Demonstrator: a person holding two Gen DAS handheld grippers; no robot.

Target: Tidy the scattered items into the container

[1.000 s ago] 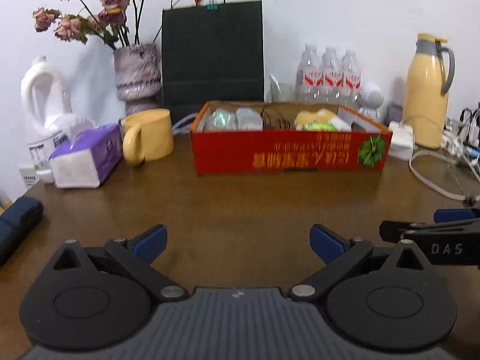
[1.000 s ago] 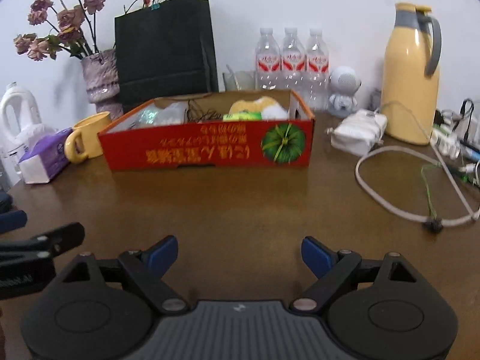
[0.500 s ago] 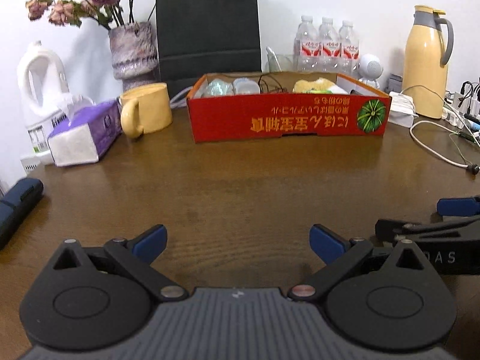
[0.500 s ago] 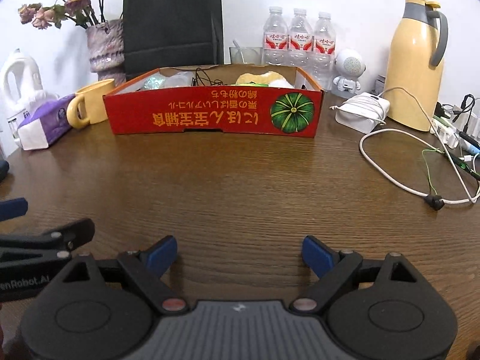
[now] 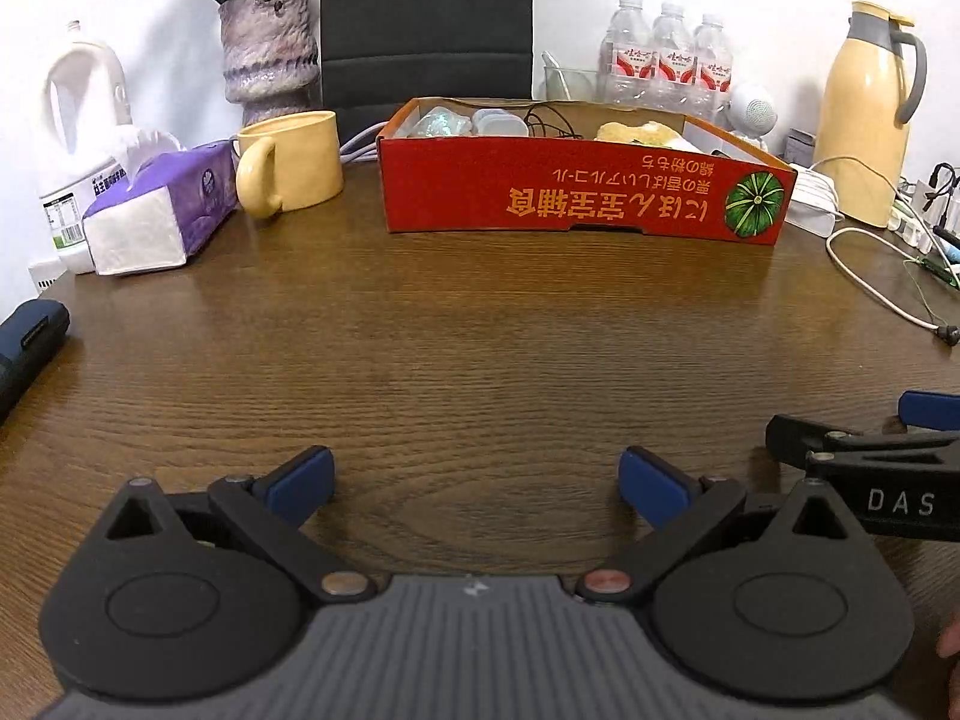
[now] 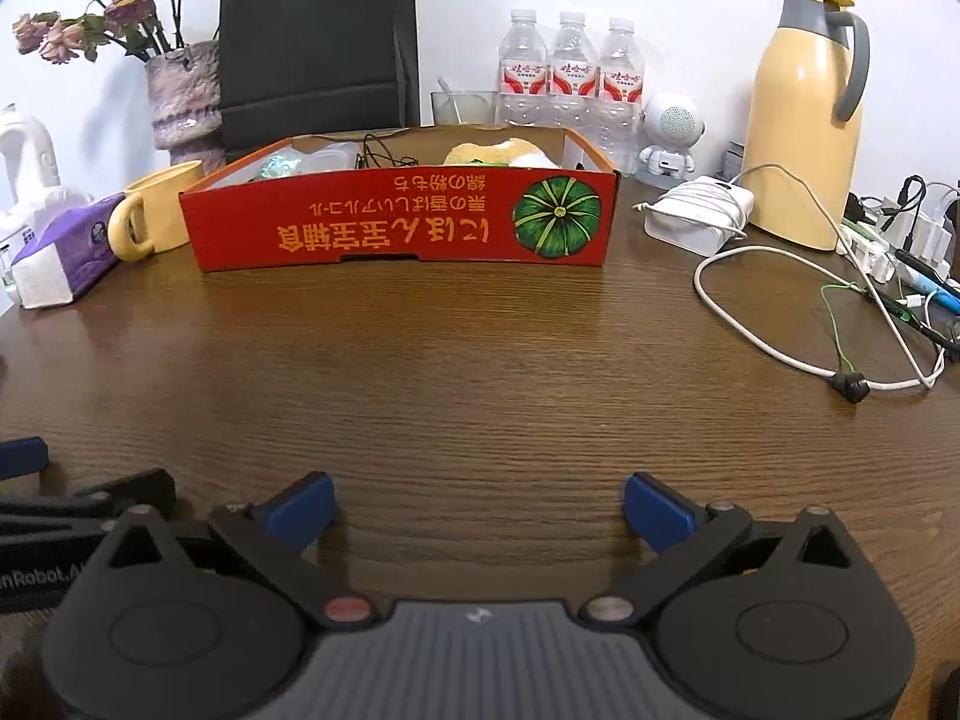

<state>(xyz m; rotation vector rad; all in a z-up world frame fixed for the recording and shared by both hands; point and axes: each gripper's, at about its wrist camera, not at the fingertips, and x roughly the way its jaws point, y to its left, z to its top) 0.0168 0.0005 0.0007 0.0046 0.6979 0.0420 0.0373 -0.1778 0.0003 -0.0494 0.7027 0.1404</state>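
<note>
Now my right hand-held gripper [image 6: 477, 507] is opening wide with nothing between its pads, and my left hand-held gripper [image 5: 474, 480] gapes empty. The red cardboard box [image 6: 396, 222] sits toward the desk's [image 6: 480, 372] far edge, already holding light, soft things; I judge it flimsy, best gripped by a side wall.

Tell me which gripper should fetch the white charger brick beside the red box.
Right. The white charger brick lies off the right end of the red box, on the right gripper's side; its jaws are opening with nothing between them. The left gripper, also empty, sits further left and would have to cross over.
</note>
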